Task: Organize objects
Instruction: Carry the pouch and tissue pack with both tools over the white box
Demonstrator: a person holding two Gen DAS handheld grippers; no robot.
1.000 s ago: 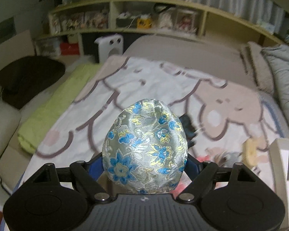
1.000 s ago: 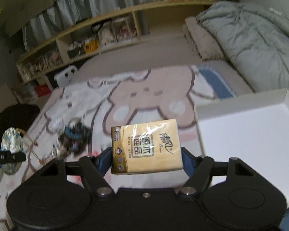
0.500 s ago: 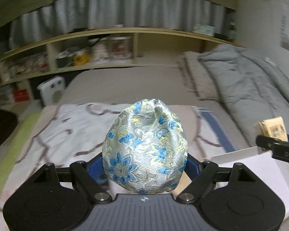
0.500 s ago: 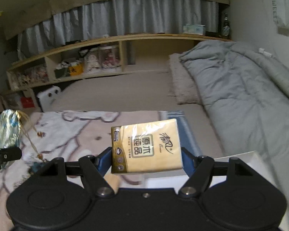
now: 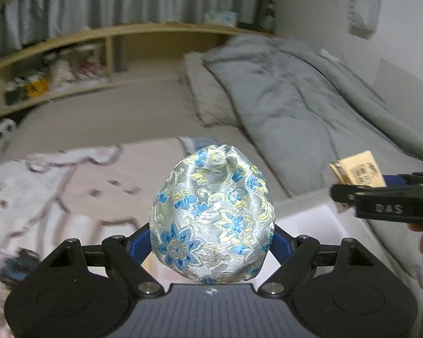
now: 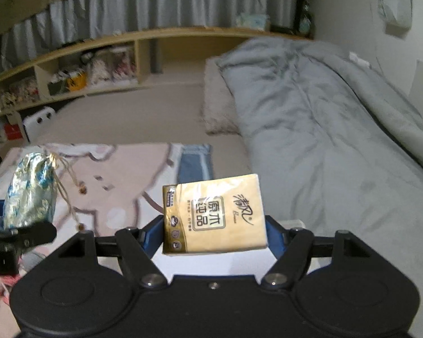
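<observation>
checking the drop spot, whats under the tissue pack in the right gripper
Below the tissue pack shows a bare patch of a white tray. The right gripper body covers the rest, so its other contents cannot be seen.

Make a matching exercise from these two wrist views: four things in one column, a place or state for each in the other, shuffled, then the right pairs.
Things:
1. brocade pouch
2. tissue pack
3. grey duvet
4. white box

Places or states:
A. lying rumpled along the bed by the wall
B. held in the right gripper
C. on the bed below both grippers
D. held in the left gripper

Pairs: 1-D, 2-B, 3-A, 4-C
</observation>
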